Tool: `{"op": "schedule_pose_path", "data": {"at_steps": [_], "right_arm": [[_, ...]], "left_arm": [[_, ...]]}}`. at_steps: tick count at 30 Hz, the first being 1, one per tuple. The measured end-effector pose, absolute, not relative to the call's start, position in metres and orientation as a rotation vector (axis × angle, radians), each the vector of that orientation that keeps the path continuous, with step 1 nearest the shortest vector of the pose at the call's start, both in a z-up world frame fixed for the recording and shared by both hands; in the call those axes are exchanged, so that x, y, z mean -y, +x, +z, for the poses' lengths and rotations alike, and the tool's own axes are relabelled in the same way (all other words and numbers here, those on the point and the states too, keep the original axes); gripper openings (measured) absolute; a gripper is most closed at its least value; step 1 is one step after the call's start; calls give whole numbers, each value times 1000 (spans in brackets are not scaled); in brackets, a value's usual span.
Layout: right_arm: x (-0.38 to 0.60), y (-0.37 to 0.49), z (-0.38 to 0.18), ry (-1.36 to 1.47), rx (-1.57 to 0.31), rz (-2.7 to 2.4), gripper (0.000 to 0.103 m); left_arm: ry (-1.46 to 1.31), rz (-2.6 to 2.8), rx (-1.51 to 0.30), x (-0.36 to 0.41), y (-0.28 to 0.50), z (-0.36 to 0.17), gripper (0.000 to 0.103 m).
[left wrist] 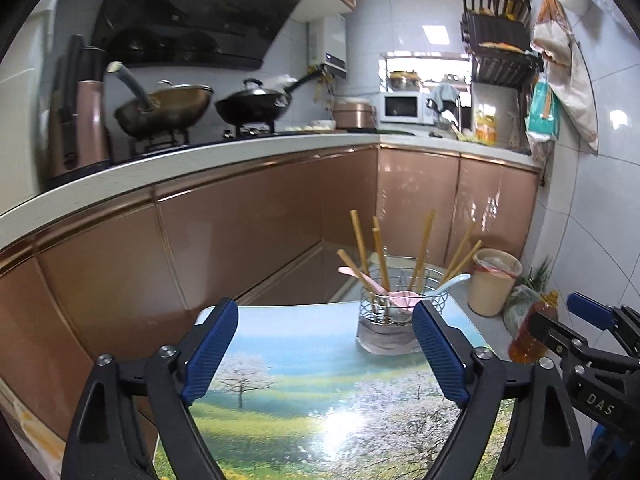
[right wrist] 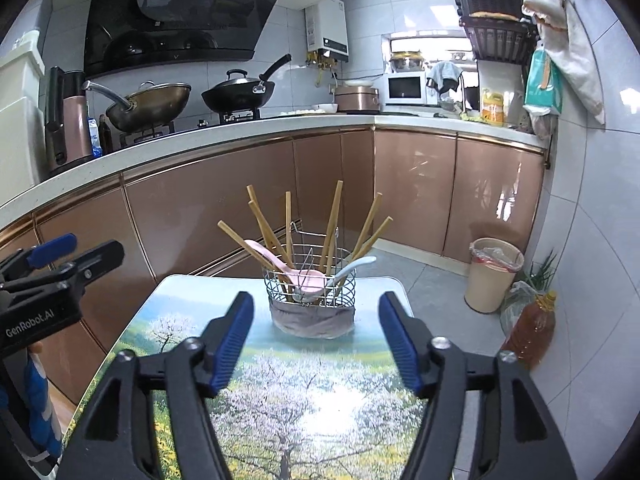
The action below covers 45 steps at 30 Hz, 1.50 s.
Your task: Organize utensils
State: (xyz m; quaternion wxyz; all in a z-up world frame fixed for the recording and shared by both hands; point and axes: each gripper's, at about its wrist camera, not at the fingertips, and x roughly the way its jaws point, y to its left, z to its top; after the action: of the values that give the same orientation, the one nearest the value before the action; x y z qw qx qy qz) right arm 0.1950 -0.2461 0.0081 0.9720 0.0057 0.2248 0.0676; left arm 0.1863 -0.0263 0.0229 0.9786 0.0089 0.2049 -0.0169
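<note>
Counter with its blossom-tree picture fills the lower middle of both views, and near its far edge stands the wire basket, upright, just above centre in the right view. Wooden chopsticks fan out of it, with a pink spoon and a pale blue spoon lying across its rim. My left claw gapes wide with nothing between its blue pads, and my right claw stands well open too, empty, both short of the basket.
</note>
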Motion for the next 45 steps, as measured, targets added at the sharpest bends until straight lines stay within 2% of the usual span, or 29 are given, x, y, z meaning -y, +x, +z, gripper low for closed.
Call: {"op": "schedule_pose_path", "data": {"at_steps": [7, 21, 45], "right_arm": [[237, 165, 3, -8, -443, 129, 72], [236, 132, 10, -23, -388, 108, 87], [248, 116, 11, -12, -324, 61, 94]], "left_arm": [[35, 0, -398, 13, 155, 18, 96], [42, 75, -355, -9, 120, 25, 101], [31, 110, -297, -18, 97, 35, 103]]}}
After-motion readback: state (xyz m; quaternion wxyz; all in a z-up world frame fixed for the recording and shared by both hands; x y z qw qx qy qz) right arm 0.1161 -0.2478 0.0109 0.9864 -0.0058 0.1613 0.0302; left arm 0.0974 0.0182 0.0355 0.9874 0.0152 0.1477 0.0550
